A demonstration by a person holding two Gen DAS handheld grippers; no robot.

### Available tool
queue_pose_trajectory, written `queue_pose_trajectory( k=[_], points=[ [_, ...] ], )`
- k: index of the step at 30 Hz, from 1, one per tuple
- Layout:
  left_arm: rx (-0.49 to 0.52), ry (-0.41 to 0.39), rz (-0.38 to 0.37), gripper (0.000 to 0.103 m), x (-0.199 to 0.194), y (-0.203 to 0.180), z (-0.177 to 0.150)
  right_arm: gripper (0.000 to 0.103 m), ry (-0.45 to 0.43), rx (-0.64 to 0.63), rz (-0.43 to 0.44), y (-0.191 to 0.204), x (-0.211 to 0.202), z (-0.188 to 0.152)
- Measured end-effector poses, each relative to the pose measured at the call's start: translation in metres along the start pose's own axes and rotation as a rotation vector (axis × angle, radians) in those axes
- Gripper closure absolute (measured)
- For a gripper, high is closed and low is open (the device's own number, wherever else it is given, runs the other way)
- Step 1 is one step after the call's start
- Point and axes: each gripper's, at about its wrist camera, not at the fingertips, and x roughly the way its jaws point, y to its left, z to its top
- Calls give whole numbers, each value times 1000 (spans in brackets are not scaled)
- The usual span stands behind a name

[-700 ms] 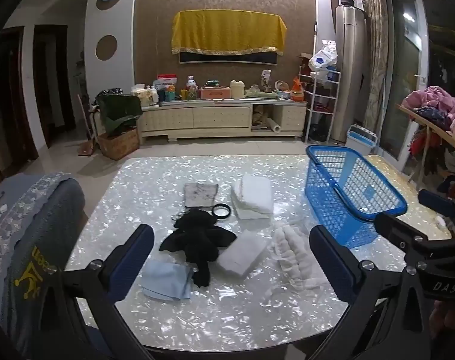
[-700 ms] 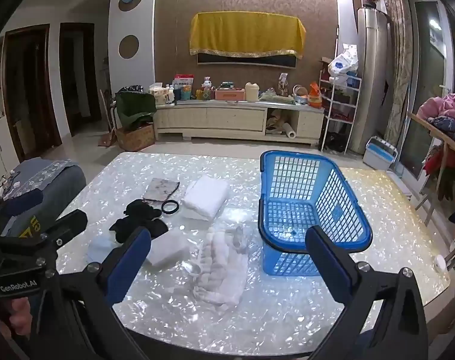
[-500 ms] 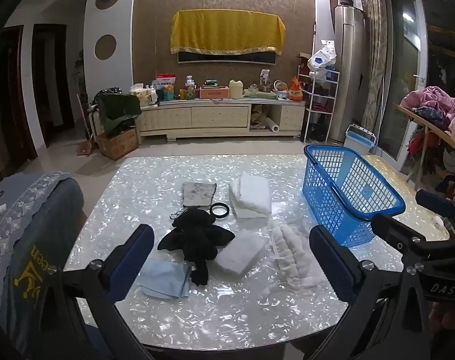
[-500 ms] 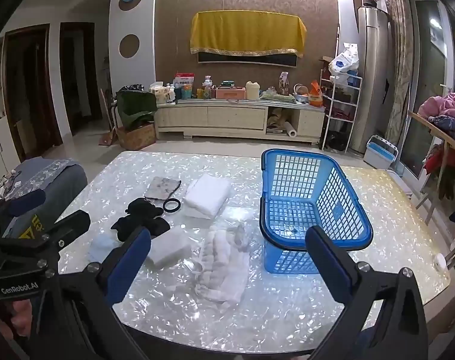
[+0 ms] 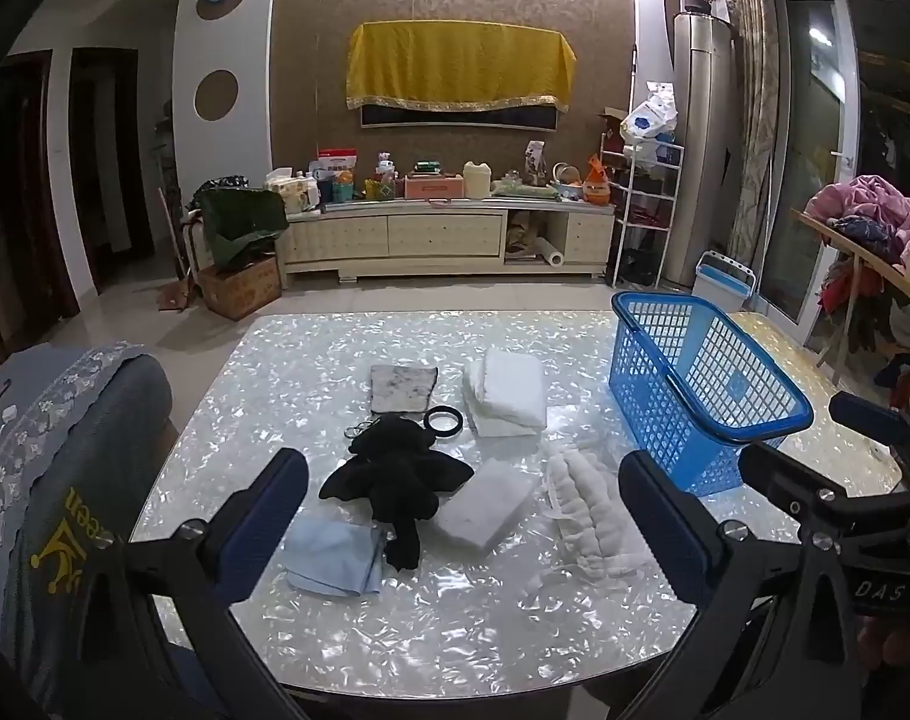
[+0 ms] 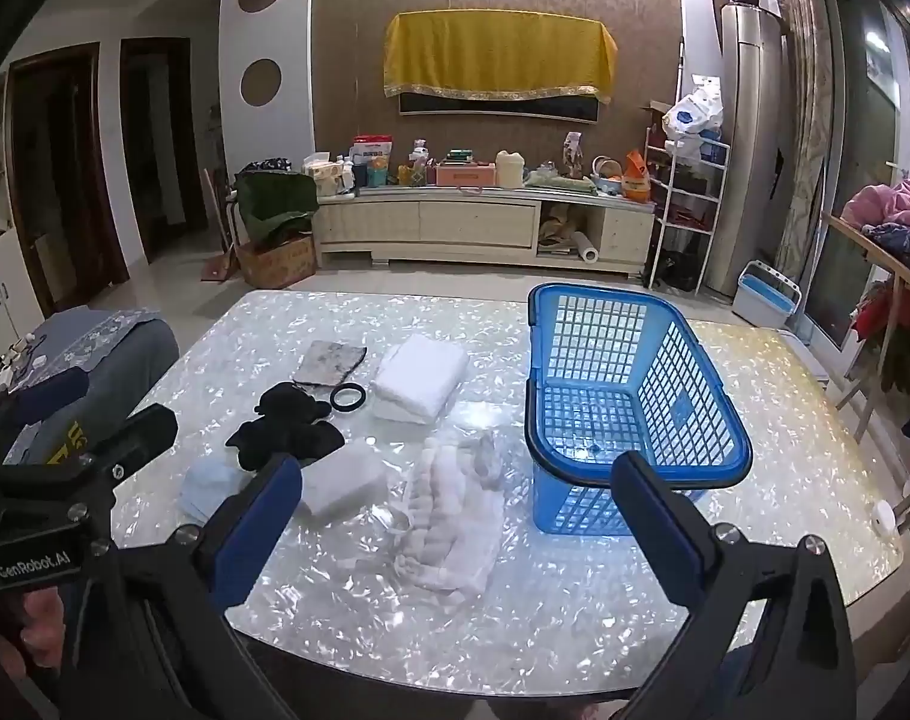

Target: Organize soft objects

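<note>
On the pearly white table [image 5: 455, 618] lie a black soft toy [image 5: 398, 480], a light blue cloth [image 5: 335, 558], a grey-white pad [image 5: 484, 507], a white fluffy cloth [image 5: 592, 525], a folded white stack [image 5: 508, 390] and a grey mottled cloth [image 5: 402, 387]. An empty blue basket [image 5: 694, 396] stands at the right; it also shows in the right wrist view [image 6: 622, 396]. My left gripper [image 5: 463, 525] is open above the near edge. My right gripper [image 6: 455, 522] is open over the fluffy cloth [image 6: 455, 516]. Both are empty.
A black ring [image 5: 441, 422] lies beside the toy. A blue-grey covered chair [image 5: 53, 480] stands at the table's left. A TV cabinet [image 5: 443, 240] and a wire shelf [image 5: 640, 210] stand far behind. A clothes-laden rack [image 5: 862, 240] is at the right.
Both grippers have drawn back and risen slightly, so the table items sit a little farther away. Nothing on the table has moved.
</note>
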Motion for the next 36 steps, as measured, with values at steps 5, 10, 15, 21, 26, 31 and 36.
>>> queue_pose_trajectory(
  k=[5,10,15,21,26,31,36],
  points=[
    [1,-1,2,0,-1,1,-1,0,4,0,2,-1,-2,1],
    [0,6,4,0,2,2,-2,0,11,-2,5,0,-1,1],
    [-2,11,6,0,3,2,-4,0,19,-1,12,0,0,0],
    [-3,18,-1,0,2,1,-4,0,19,4,6,-1,0,0],
    [5,16,-4,0,1,-2,-4,0,26,12,8,-3,1,-1],
    [8,19,-3,0,1,-3,-4,0,29,18,10,-4,0,-1],
    [9,14,-1,0,0,-3,-4,0,19,23,25,-5,-2,0]
  ],
)
